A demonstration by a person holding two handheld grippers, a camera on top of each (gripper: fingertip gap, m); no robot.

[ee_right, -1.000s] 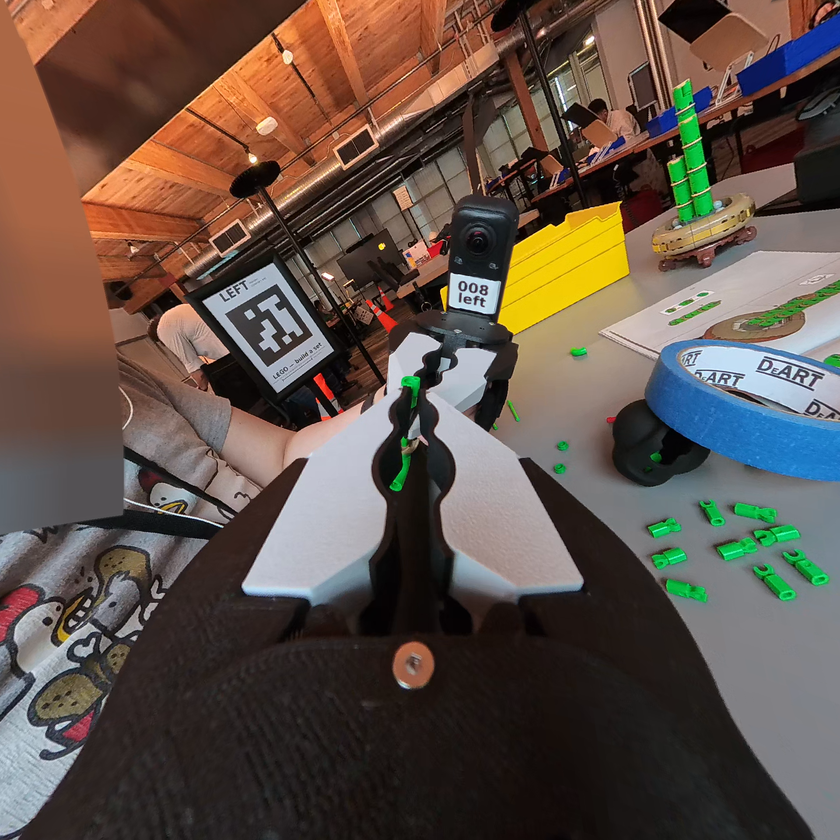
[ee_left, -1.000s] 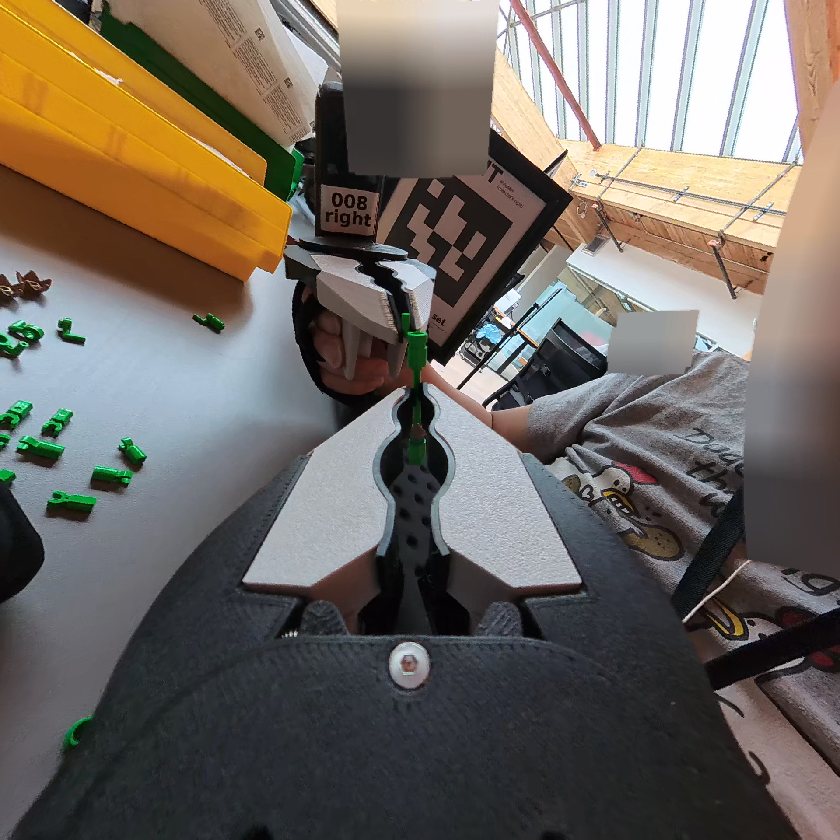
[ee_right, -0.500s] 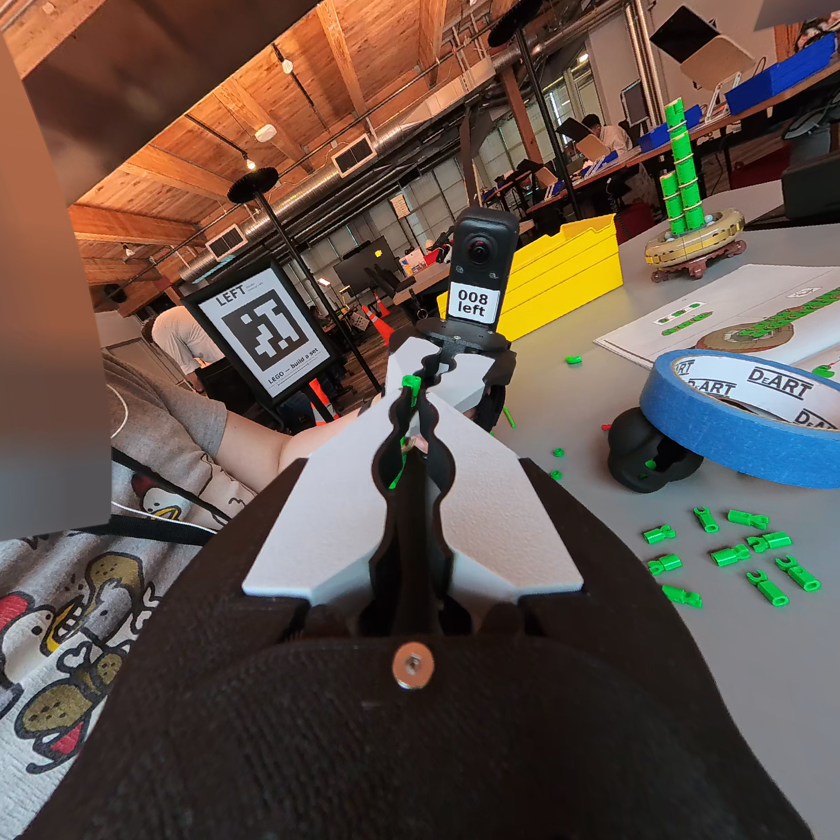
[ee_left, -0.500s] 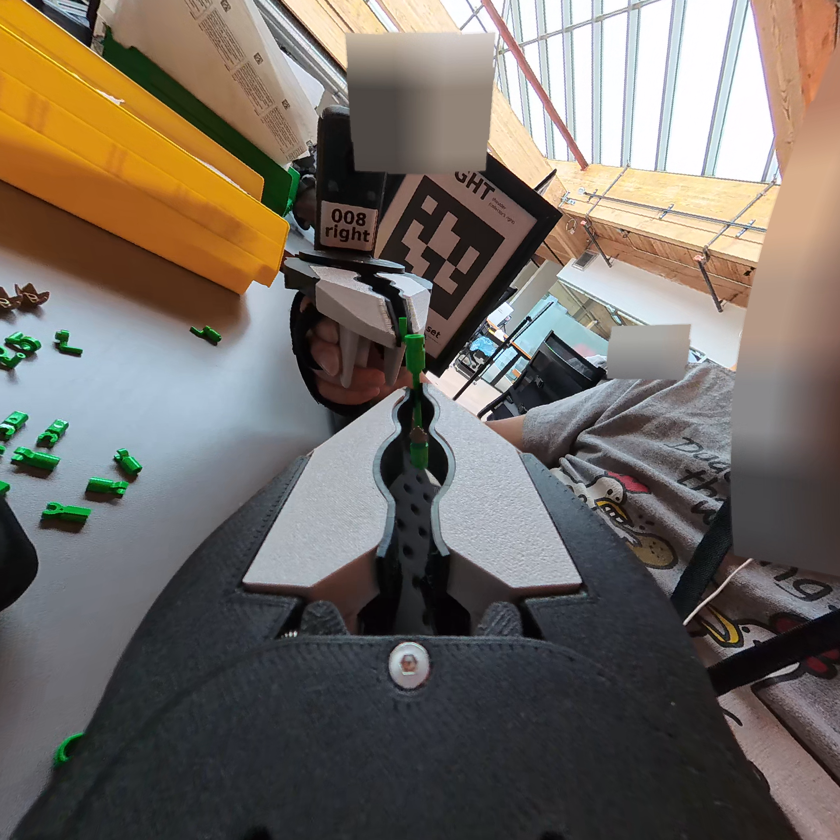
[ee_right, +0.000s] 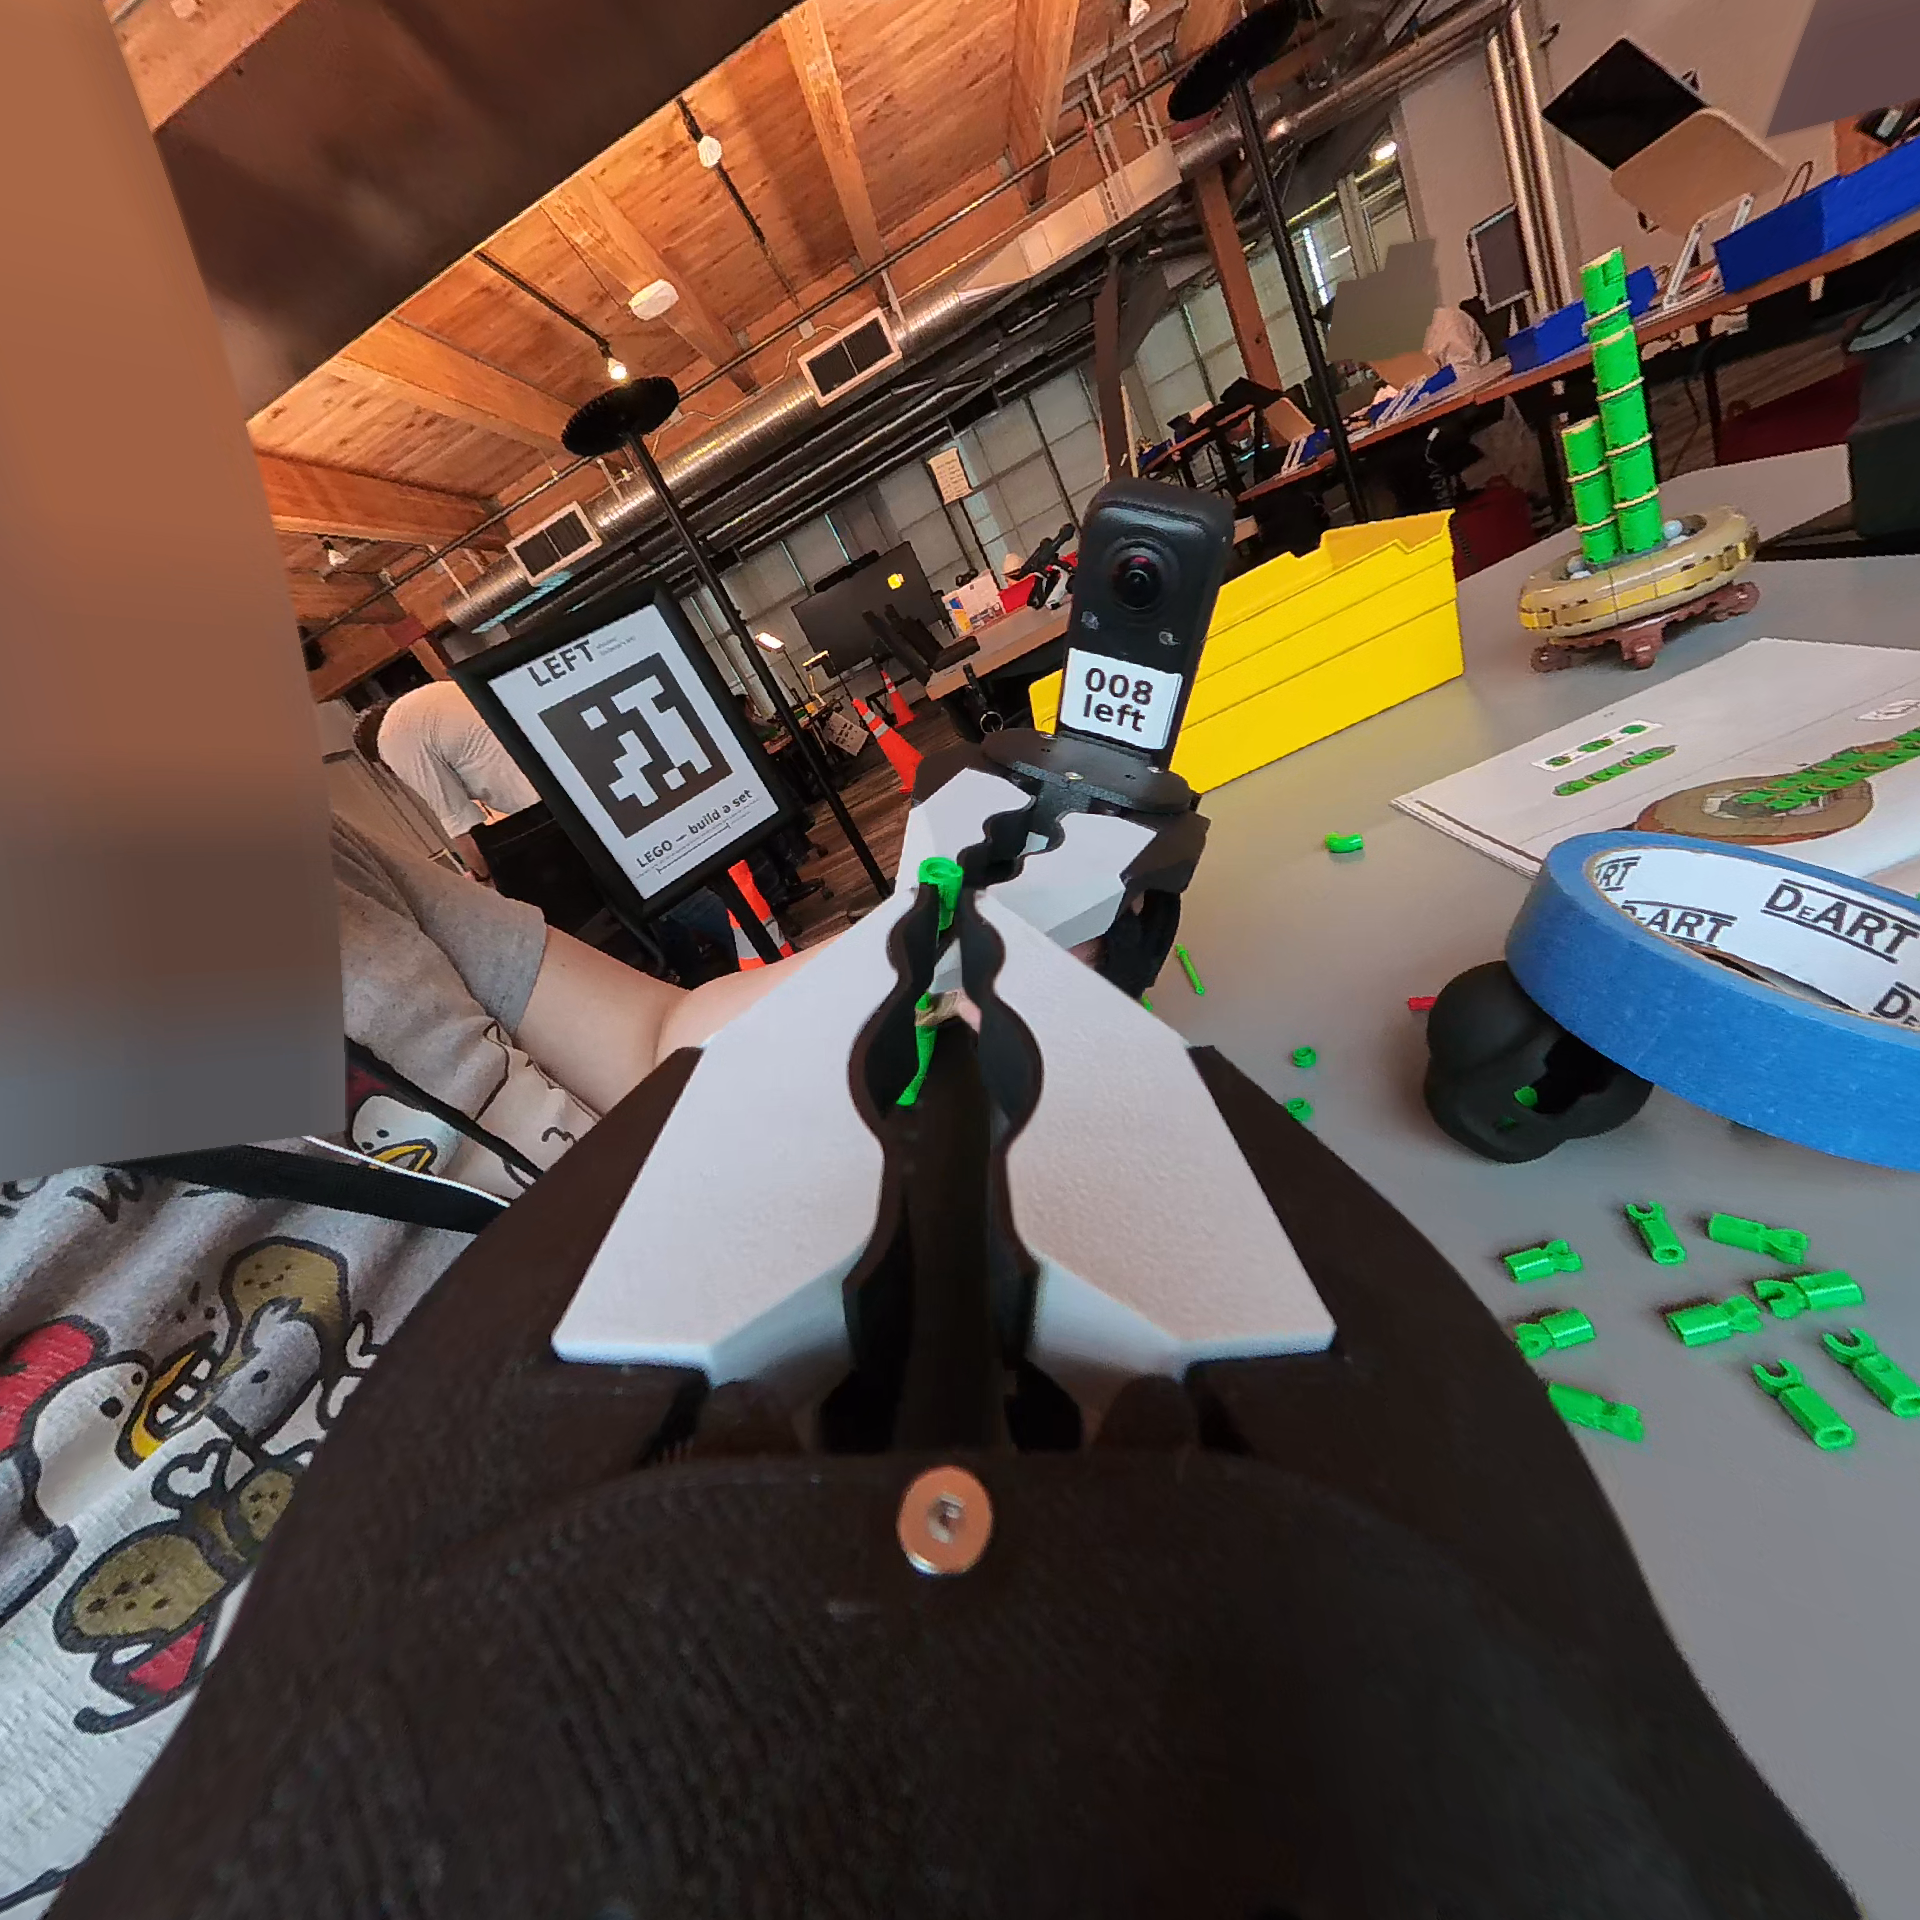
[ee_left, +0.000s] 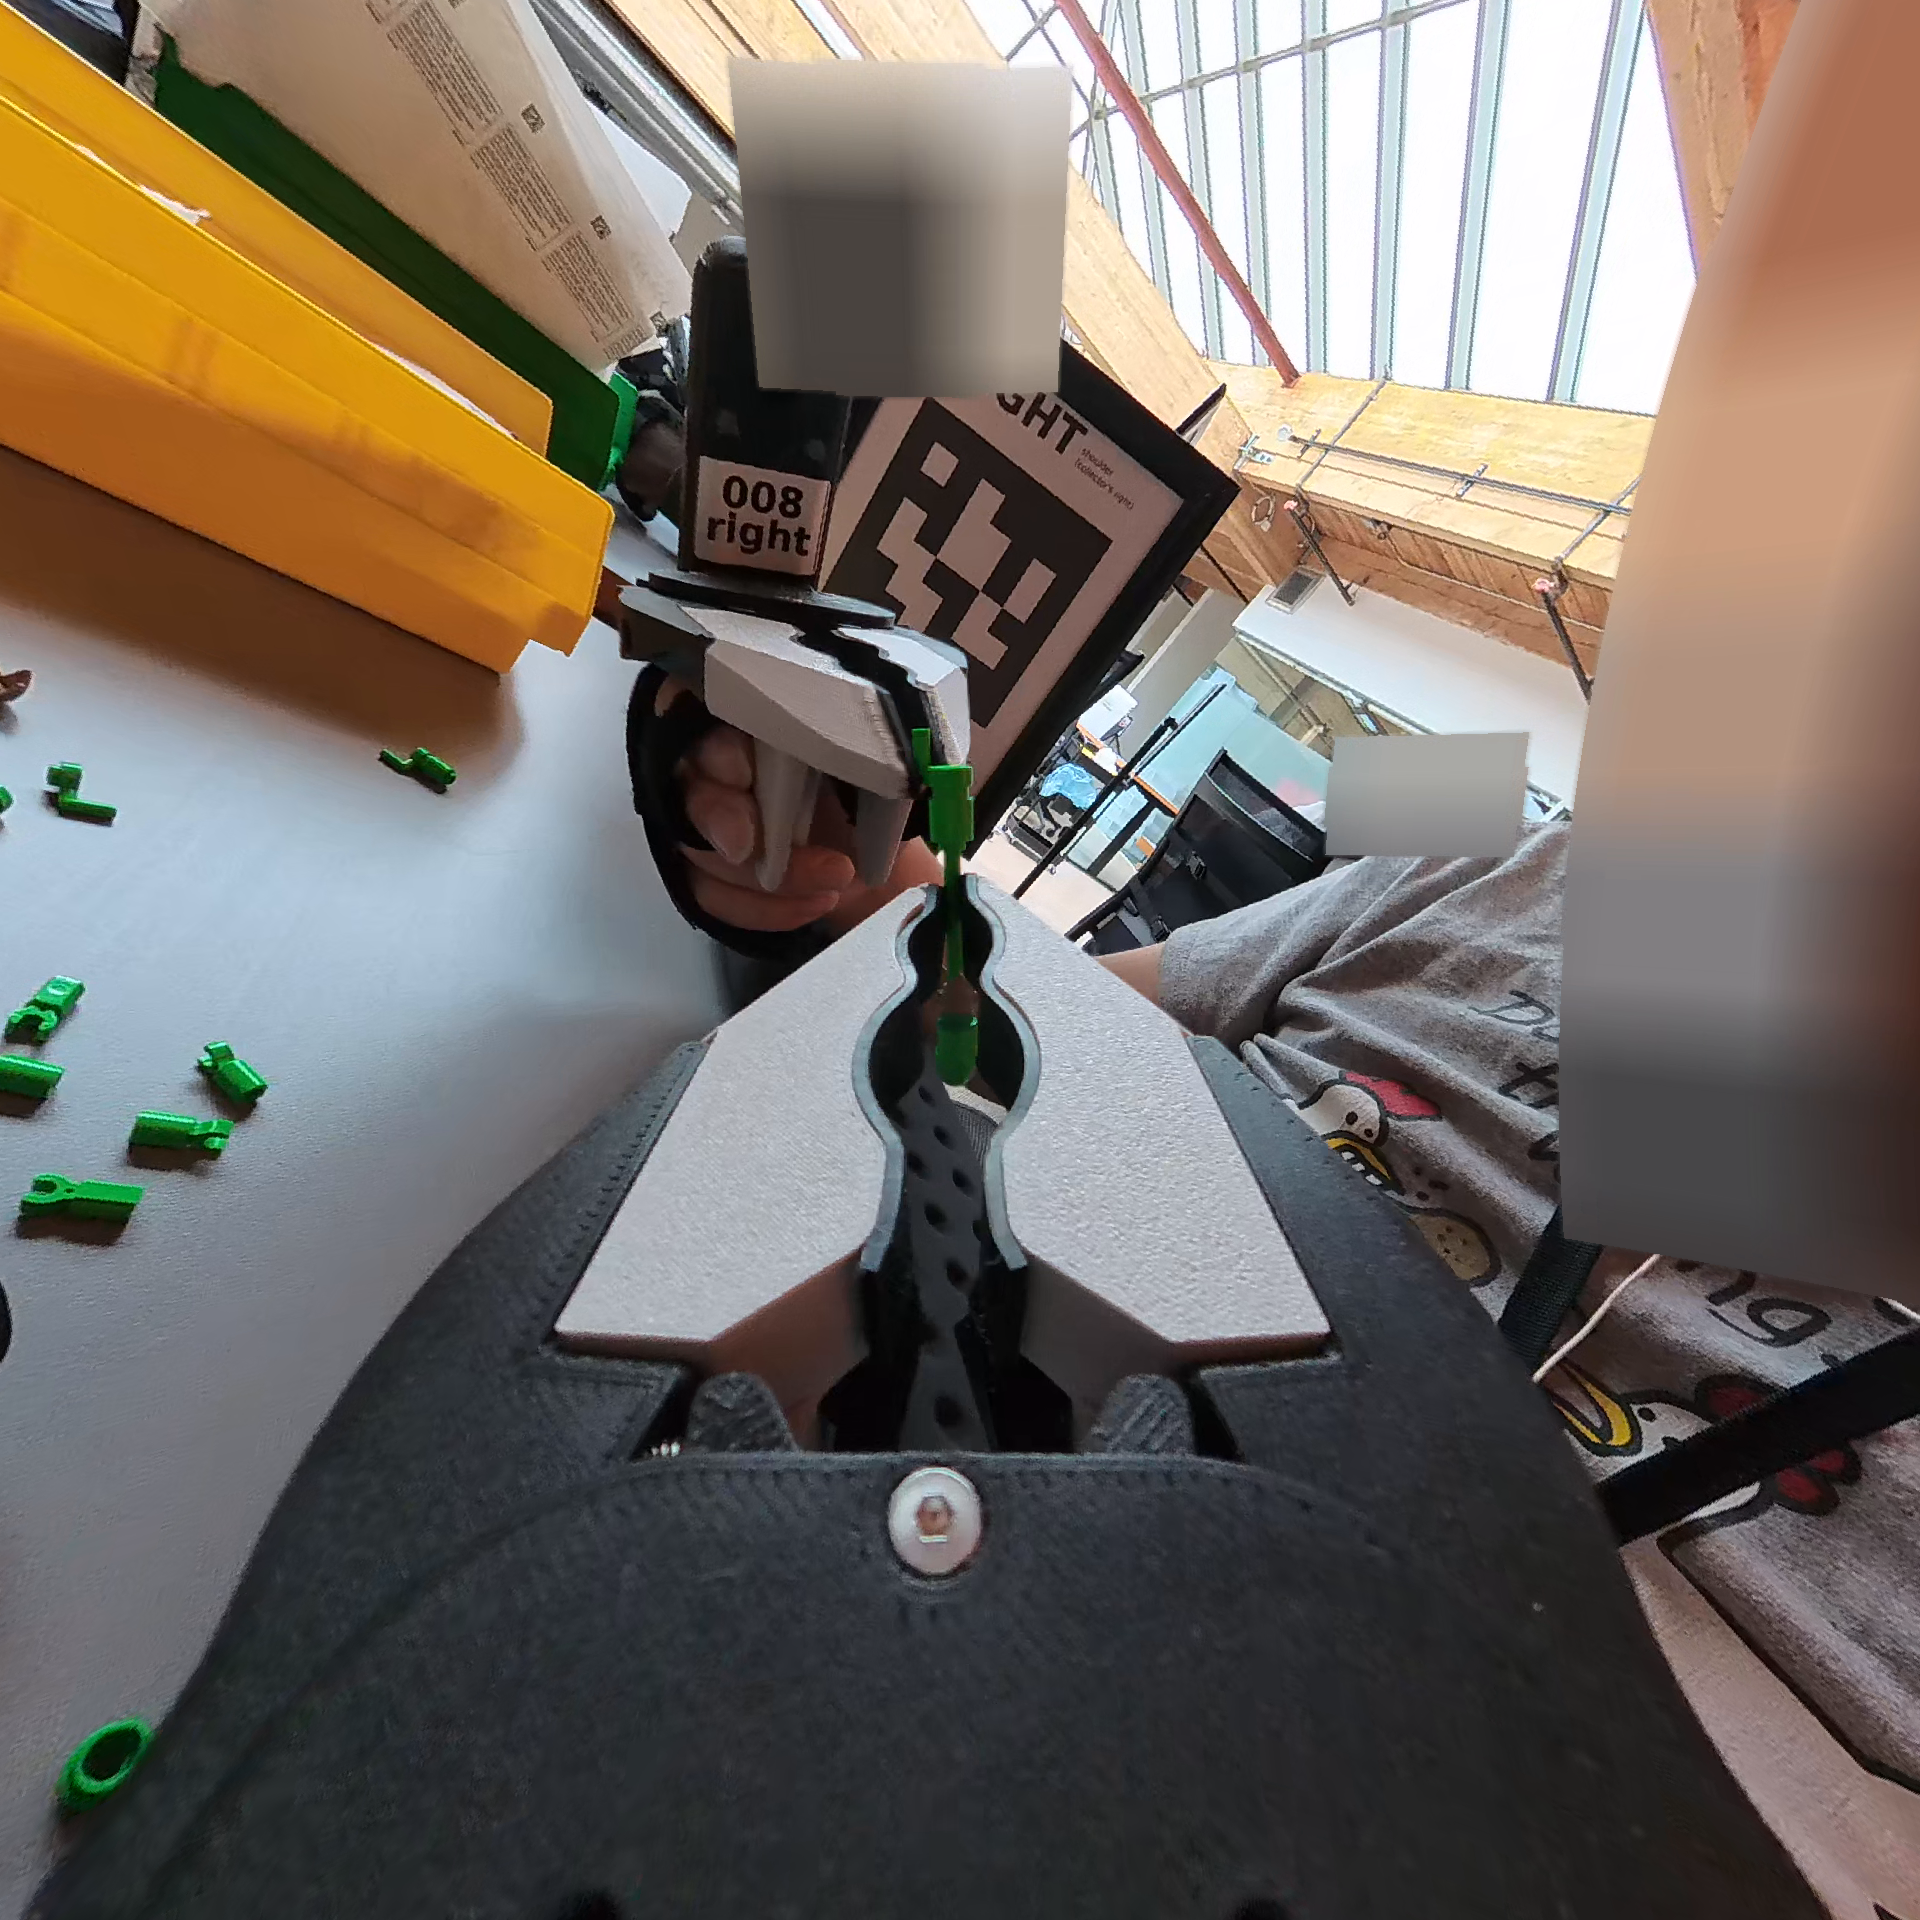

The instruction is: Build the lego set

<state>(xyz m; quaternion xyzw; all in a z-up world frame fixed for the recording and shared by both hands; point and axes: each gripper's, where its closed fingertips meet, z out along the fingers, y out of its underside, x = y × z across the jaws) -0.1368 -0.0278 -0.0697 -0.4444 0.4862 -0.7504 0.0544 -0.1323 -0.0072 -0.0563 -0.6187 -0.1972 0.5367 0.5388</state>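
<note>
Pinching one slim green rod (ee_left: pixel 951 935) tip-to-tip: left claw (ee_left: pixel 948 914), right claw (ee_right: pixel 940 914), both clenched, matte grey wedges.

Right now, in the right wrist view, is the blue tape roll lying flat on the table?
No: the blue tape roll is tilted, its near-left edge propped on a black rounded object.
</note>
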